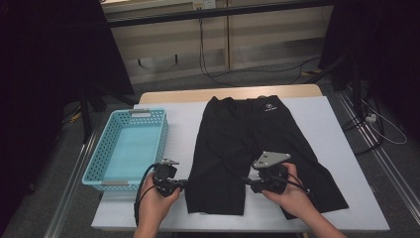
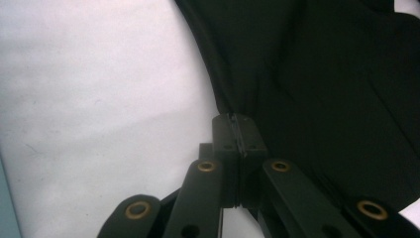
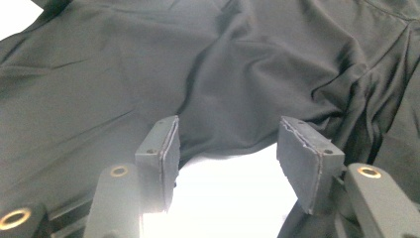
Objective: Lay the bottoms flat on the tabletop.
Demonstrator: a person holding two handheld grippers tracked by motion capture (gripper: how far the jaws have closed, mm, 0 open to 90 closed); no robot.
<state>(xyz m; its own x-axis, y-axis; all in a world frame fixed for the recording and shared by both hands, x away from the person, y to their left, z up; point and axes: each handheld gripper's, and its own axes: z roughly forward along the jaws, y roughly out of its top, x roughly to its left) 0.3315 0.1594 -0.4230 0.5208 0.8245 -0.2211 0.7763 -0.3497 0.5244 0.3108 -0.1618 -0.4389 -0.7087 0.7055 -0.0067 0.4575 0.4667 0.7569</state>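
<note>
A: What is seen in the high view?
B: Black shorts are laid flat on the white table, beside a blue basket. The left gripper is placed at the left leg's outer edge, the right gripper between the legs.

A: And in the left gripper view?
B: The jaws are clenched on the fabric's edge.

A: The right gripper view?
B: The jaws are spread apart, with nothing gripped, at the crotch hem.

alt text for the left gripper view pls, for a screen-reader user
The left gripper has its two black jaws shut on the outer edge of a pair of black shorts, seen close up. The shorts lie on a white table cover that takes up the left of the picture.
</note>
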